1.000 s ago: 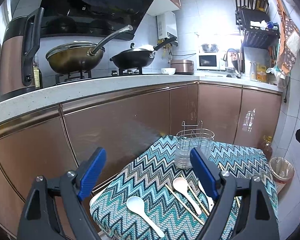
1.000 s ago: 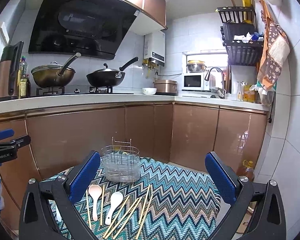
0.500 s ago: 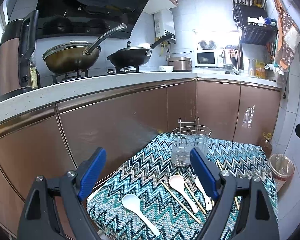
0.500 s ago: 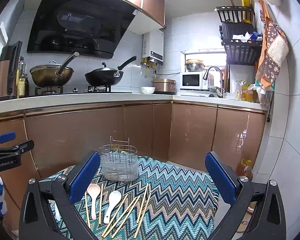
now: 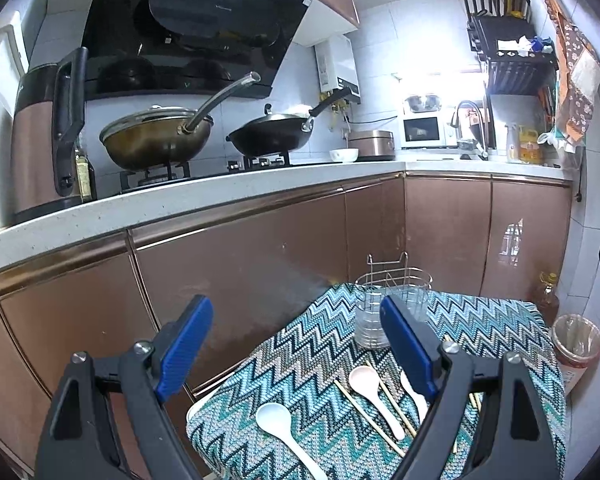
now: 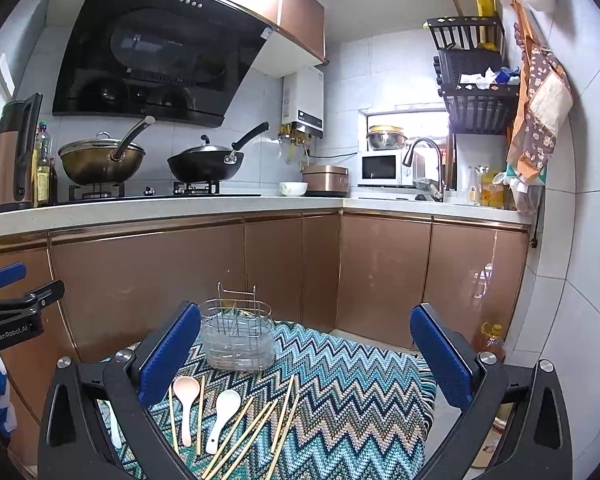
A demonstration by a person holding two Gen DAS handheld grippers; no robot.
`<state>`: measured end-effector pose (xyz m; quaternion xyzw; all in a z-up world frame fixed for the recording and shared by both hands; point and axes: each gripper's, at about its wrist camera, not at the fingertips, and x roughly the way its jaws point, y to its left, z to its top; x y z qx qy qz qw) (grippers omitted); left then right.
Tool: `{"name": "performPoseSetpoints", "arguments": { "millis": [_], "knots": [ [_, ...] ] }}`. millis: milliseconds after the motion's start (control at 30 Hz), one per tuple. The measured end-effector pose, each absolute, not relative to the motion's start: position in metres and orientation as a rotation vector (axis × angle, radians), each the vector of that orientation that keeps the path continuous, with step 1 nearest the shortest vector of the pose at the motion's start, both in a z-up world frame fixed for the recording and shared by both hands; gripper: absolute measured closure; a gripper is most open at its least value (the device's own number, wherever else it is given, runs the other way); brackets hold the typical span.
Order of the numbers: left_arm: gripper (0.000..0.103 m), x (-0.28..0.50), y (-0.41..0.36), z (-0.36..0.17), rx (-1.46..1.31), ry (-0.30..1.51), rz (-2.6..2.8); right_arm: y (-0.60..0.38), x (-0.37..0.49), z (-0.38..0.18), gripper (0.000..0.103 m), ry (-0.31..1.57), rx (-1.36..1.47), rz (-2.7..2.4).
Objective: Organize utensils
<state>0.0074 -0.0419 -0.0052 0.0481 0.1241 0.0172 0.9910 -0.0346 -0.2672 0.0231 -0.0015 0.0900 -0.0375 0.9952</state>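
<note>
A small table under a zigzag cloth carries a wire utensil holder at its far edge. In front of the holder lie a pink spoon, a white spoon and several wooden chopsticks. In the left wrist view another white spoon lies nearest, beside the pink spoon, with the holder behind. My left gripper hovers open over the table's left corner. My right gripper hangs open above the cloth. Neither holds anything.
Brown kitchen cabinets stand close behind the table, with pans on the stove above. A lined bin and an oil bottle sit on the floor to the table's right. My left gripper's body shows at the right wrist view's left edge.
Both views have drifted slightly closer to the table and tilted a little. No utensil has moved, and both grippers stay open.
</note>
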Motion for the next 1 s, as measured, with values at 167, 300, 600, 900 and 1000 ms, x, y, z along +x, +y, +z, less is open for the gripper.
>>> {"name": "performPoseSetpoints", "arguments": {
  "millis": [167, 300, 600, 900, 1000],
  "knots": [
    [0.017, 0.012, -0.040, -0.004, 0.096, 0.249, 0.040, -0.270, -0.028, 0.022, 0.000, 0.190, 0.008, -0.054],
    [0.017, 0.022, -0.029, -0.002, 0.060, 0.284, 0.040, -0.272, -0.022, 0.020, 0.000, 0.203, 0.010, -0.033],
    [0.017, 0.063, 0.003, -0.026, -0.053, 0.489, -0.011, -0.291, 0.014, 0.005, 0.000, 0.358, 0.044, 0.020],
    [0.018, 0.117, 0.013, -0.079, -0.217, 0.762, -0.145, -0.322, 0.088, -0.046, 0.036, 0.652, 0.206, 0.157],
    [0.020, 0.139, 0.014, -0.099, -0.276, 0.855, -0.175, -0.323, 0.118, -0.065, 0.052, 0.750, 0.229, 0.213]
  ]
}}
